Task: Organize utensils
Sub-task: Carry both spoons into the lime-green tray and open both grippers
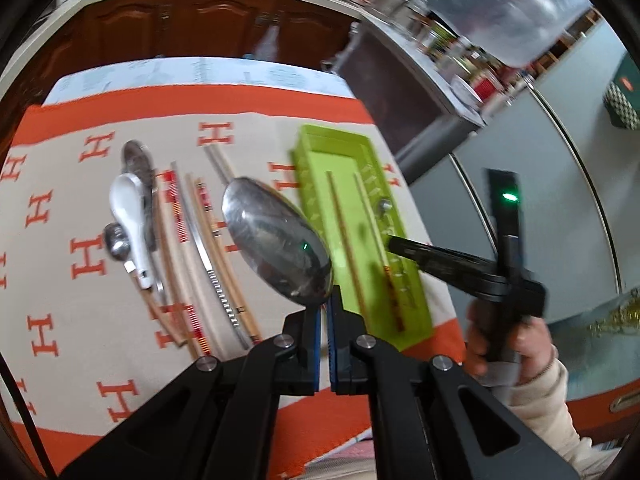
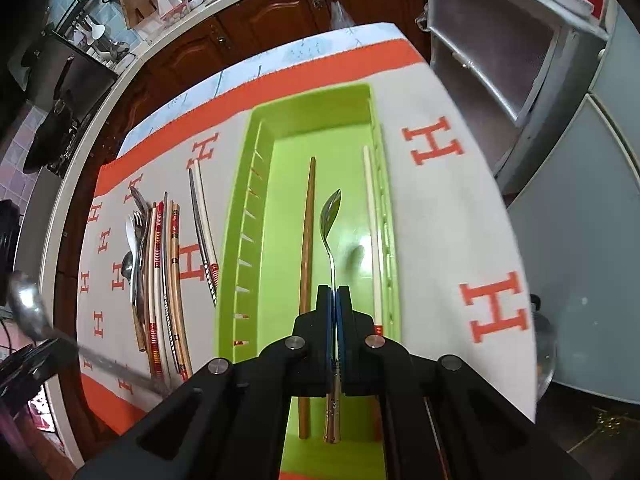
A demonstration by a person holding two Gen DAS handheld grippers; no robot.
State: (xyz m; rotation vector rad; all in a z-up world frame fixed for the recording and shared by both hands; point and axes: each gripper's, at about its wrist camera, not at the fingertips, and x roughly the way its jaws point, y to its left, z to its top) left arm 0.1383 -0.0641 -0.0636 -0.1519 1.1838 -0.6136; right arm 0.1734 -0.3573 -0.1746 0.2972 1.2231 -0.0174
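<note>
1. Presently, the green tray point(image 2: 320, 116) lies on the orange-and-cream H-patterned cloth point(image 2: 440, 208). Inside it: a brown chopstick point(image 2: 308, 232) along the middle and a pale chopstick point(image 2: 372, 232) against the right wall.
2. The right gripper point(image 2: 334, 292) is clamped on the handle of a slim metal spoon point(image 2: 331, 216), bowl pointing away, held above the tray floor between the two chopsticks. Its shadow falls on the tray floor, so I judge it not yet set down.
3. The left gripper point(image 1: 326, 304) is clamped on a large metal spoon point(image 1: 276, 240) at the neck, bowl raised over the cloth just beside the tray's left wall.
4. Unsorted items remain on the cloth to the left: a white ceramic spoon point(image 1: 130, 216), a small metal spoon point(image 1: 116, 242), a row of chopsticks point(image 1: 200, 248), and forks point(image 2: 138, 224) visible in the right wrist view.
5. Step in hand, as judged: delivery of both spoons to the tray; the task is at an early stage.
6. Next move calls for lowering the slim spoon flat between the chopsticks before release, then bringing the large spoon over the left wall without colliding with the right gripper.
</note>
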